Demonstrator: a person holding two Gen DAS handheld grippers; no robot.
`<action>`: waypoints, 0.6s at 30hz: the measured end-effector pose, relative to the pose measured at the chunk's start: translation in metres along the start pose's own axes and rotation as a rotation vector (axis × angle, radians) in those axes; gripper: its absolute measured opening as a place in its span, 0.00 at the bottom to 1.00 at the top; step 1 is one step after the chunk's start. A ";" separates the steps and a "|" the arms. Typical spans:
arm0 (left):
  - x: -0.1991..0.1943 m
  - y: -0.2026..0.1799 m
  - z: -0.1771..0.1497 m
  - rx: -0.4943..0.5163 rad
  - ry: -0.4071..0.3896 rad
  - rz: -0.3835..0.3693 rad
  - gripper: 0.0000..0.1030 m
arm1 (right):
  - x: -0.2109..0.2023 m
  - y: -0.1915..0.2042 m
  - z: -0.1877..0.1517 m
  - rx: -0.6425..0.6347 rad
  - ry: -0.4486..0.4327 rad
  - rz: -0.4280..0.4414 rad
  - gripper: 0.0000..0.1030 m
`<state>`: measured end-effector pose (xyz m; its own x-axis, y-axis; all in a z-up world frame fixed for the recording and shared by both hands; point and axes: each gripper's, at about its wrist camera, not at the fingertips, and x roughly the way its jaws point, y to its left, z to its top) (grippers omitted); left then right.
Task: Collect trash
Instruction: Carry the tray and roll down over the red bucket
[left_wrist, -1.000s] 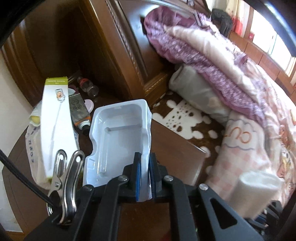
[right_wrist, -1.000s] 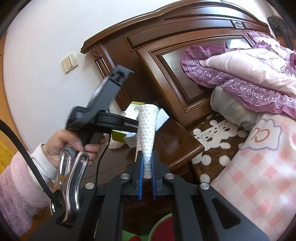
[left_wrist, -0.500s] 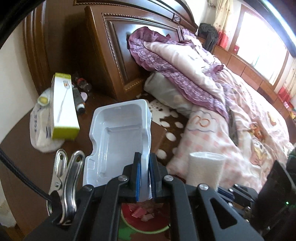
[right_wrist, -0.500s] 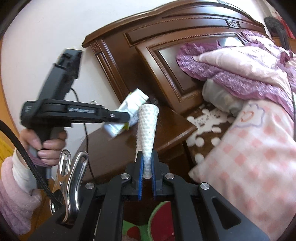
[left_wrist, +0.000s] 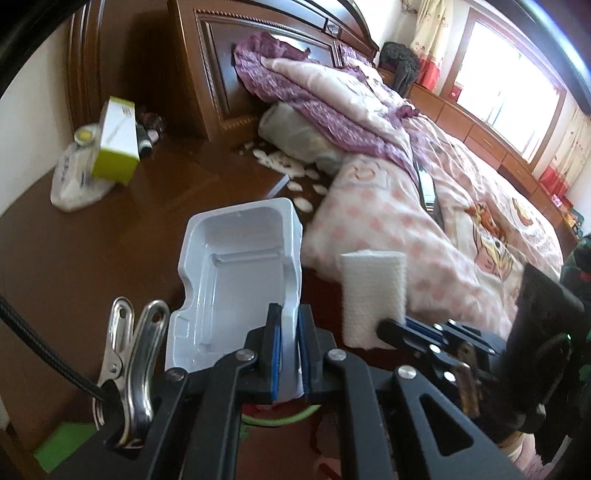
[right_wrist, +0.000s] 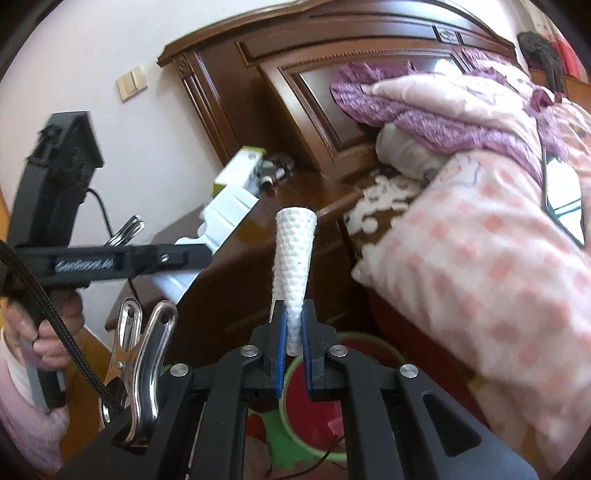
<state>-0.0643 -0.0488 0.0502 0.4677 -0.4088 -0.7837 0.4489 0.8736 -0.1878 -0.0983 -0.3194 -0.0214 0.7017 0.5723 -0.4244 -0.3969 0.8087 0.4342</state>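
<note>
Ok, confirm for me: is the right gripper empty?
No, the right gripper is shut on a white embossed paper tissue that sticks up between its blue pads.

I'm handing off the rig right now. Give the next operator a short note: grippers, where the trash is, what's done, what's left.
Left gripper: shut on the white plastic tray, off the nightstand.
Right gripper: shut on the white tissue wad.
Bin: green rim, red inside, on the floor just below both grippers.
Done: both pieces picked up and carried to the bin.
Left: drop both in. The green box, bag and bottles on the nightstand remain; whether they are trash is unclear.
</note>
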 end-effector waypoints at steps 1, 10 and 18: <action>0.003 -0.002 -0.008 -0.001 0.007 -0.003 0.09 | 0.000 -0.002 -0.004 0.002 0.011 -0.006 0.08; 0.064 -0.001 -0.058 -0.060 0.118 -0.016 0.09 | 0.027 -0.020 -0.041 0.045 0.136 -0.041 0.08; 0.122 0.013 -0.084 -0.104 0.216 -0.003 0.09 | 0.067 -0.038 -0.073 0.071 0.262 -0.090 0.08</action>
<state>-0.0660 -0.0652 -0.0973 0.2873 -0.3553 -0.8895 0.3638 0.8995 -0.2418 -0.0792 -0.3021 -0.1242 0.5513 0.5220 -0.6508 -0.2911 0.8514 0.4364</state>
